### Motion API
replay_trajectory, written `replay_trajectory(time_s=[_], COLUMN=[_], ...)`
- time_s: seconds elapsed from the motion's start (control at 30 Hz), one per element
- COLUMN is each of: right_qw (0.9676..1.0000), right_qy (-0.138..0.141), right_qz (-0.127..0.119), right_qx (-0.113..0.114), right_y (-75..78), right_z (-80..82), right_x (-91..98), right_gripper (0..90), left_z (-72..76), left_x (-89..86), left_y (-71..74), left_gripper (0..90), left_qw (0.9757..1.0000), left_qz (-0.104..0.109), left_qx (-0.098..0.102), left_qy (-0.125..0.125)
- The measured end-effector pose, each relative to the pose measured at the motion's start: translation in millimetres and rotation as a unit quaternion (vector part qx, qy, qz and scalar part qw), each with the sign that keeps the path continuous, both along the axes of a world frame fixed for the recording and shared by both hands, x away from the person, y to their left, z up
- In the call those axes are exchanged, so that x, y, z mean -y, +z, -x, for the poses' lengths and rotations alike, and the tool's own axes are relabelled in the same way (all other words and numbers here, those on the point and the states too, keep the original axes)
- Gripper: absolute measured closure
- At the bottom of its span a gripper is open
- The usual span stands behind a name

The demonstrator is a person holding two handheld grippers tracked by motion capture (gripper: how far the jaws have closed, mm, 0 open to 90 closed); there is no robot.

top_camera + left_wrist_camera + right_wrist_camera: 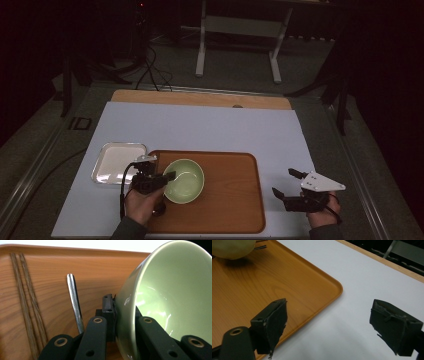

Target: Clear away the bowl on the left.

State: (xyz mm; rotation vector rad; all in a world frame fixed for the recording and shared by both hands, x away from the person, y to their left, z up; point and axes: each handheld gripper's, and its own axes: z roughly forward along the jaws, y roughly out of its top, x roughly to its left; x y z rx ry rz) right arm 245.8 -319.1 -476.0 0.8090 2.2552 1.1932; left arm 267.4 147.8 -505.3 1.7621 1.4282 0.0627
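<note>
Your left tongs [167,177] pinch the green bowl's [186,181] rim; right tongs [285,184] hang open, empty. Next, likely lower it level onto the tray [235,200].

The bowl [184,180] is pale green, glossy and empty. It sits over the left part of the wooden tray [235,200], tipped on its side in the left gripper view [165,302], its rim pinched between black jaws; whether its base touches the tray is unclear.

One bowl [183,180], two trays [235,200].
</note>
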Motion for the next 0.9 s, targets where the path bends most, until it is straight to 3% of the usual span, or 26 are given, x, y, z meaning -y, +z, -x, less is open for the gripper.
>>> replay_trajectory(time_s=[0.23,0.63,0.9], right_qw=[1.0000,1.0000,1.0000], right_qy=[0.000,0.000,0.000], right_qz=[0.000,-0.001,0.001], right_qx=[0.000,-0.002,-0.001], right_y=[-0.1,-0.4,-0.3], right_z=[-0.1,-0.3,-0.2], right_x=[0.0,0.0,-0.2], right_gripper=[14.4,14.4,14.4], left_z=[-0.6,-1.4,-1.7], left_x=[4.9,8.8,12.7], left_y=[-5.0,-10.2,-10.7], left_gripper=[84.0,83.5,82.3], left_qw=[0.9997,0.9991,0.9986], left_qz=[-0.023,-0.037,-0.052], left_qx=[-0.008,-0.019,-0.008], left_qy=[-0.002,-0.002,-0.002])
